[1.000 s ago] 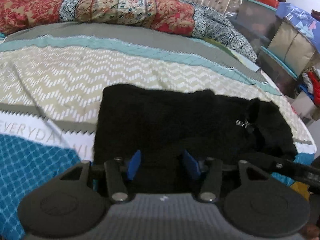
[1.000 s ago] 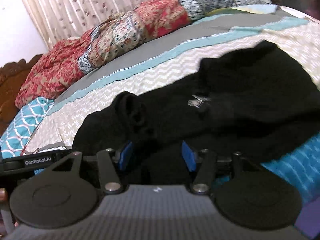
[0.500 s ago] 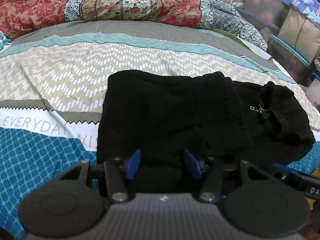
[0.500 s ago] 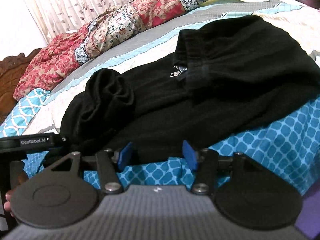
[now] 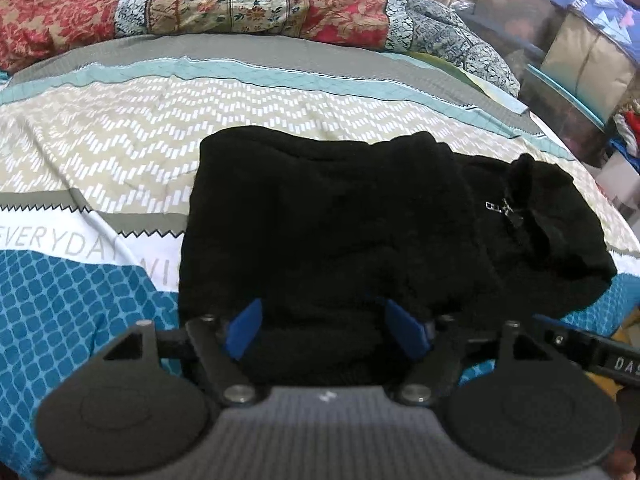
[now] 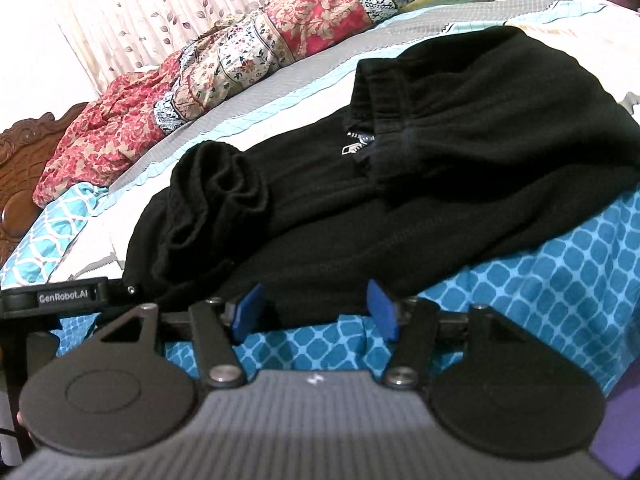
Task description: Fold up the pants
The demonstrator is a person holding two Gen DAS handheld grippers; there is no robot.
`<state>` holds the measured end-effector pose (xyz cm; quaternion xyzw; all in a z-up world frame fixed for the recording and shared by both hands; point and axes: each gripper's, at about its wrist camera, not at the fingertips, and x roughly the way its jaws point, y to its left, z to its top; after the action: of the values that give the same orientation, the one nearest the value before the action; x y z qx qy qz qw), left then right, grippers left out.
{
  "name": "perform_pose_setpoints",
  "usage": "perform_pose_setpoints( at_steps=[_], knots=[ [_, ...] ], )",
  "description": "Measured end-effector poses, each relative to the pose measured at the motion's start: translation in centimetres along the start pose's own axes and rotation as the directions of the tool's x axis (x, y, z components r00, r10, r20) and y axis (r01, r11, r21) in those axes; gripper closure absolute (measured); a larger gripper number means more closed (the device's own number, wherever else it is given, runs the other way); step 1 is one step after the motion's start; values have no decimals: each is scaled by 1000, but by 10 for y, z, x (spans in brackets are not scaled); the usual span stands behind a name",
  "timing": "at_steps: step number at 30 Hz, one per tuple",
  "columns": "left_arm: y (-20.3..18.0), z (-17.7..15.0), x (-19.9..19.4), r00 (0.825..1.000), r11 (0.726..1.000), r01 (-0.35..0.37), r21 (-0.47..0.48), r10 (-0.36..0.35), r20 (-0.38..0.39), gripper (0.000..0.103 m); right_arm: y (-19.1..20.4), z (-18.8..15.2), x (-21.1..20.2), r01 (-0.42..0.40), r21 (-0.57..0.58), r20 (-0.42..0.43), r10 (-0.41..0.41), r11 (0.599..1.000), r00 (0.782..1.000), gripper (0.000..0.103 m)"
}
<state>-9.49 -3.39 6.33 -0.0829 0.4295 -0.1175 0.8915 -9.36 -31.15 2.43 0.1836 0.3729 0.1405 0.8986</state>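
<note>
The black pants (image 5: 340, 216) lie folded over on the patterned bedsheet (image 5: 100, 120), with a metal zipper pull (image 5: 500, 208) showing near their right end. My left gripper (image 5: 325, 332) is at the near edge of the fold. Its jaws are opening, and the black cloth lies loose between the blue pads (image 5: 244, 330). In the right wrist view the pants (image 6: 460, 152) spread away from me, with a bunched cuff (image 6: 216, 196) at the left. My right gripper (image 6: 315, 312) is also opening. The hem's near edge lies between its pads, which do not press on it.
A rolled floral quilt (image 5: 240, 0) lies along the far side of the bed. Storage boxes (image 5: 560, 60) stand past the bed's right edge. A carved wooden headboard (image 6: 24, 184) and a curtain (image 6: 120, 8) close off the far left. The other gripper's body (image 6: 60, 296) is beside mine.
The left jaws have spread wider around the cloth. The right gripper has drawn back to the pants' near edge, so blue sheet now shows under its pads, and the pants lie flatter.
</note>
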Motion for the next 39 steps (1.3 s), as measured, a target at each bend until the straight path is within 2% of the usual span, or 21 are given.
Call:
perform_pose_setpoints(
  at_steps=[4,9,12,14,16,17,23,26,29,34,39],
  knots=[
    [0,0,1,1000,1000,9,-15,-9,-2,30,-2,0,-1,-12,10,-1,12,1000,1000,38],
    [6,-3,-4,998,997,54,-46,-53,16,26,-3,2,0,-50,9,-11,50,999,999,25],
    [8,-6,-7,997,995,78,-65,-76,32,23,-2,2,0,-53,8,-11,53,999,999,24],
    [6,-5,-11,996,995,85,-46,-84,22,19,-2,1,-1,-58,14,-9,58,998,998,24],
    [7,-4,-13,992,991,129,-46,-128,21,0,-4,2,-1,-66,21,-7,66,998,998,23],
    [5,-6,-15,991,991,130,-36,-129,24,0,-4,1,-1,-71,25,-6,71,997,997,23],
    [-20,-18,-24,998,997,12,78,-16,56,0,-9,0,-4,-105,80,9,105,991,994,22],
    [-27,-18,-33,996,996,-57,62,52,77,0,-9,-1,-6,-115,90,13,114,989,993,22],
    [-25,-15,-38,992,994,-109,18,108,59,0,-7,-3,-7,-121,101,19,120,988,993,22],
    [-13,-17,-52,970,976,-217,-24,218,104,0,-5,-4,-8,-130,112,26,128,985,991,20],
    [-20,-17,-46,957,954,-287,84,283,55,0,-3,-6,-8,-145,122,34,142,982,989,16]
  ],
)
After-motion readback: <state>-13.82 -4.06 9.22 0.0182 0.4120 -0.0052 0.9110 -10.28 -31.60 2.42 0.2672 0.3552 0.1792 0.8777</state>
